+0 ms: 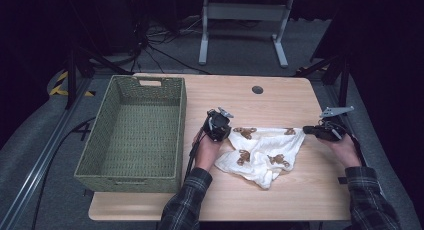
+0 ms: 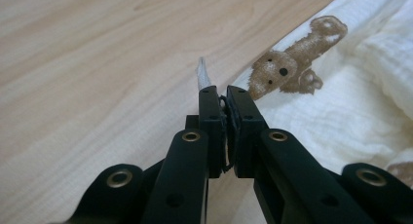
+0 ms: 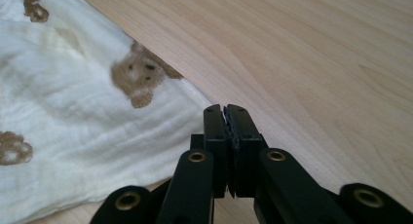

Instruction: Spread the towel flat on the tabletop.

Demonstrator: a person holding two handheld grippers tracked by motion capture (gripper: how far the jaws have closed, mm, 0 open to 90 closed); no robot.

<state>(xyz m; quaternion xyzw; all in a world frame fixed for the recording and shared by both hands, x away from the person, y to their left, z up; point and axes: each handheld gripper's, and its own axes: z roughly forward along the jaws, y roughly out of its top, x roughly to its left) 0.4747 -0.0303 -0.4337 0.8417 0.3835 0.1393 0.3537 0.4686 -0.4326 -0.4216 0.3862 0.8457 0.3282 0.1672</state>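
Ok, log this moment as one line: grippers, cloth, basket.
left gripper: shut on cloth corner | right gripper: shut on opposite corner | cloth: spread between them on table | basket: empty

No readable text; the cloth [image 1: 260, 152] seemingly bears only printed bears

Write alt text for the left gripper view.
Two black jaws of the left gripper are shut on a thin edge of a cream cloth printed with brown teddy bears, which lies on a light wooden table.
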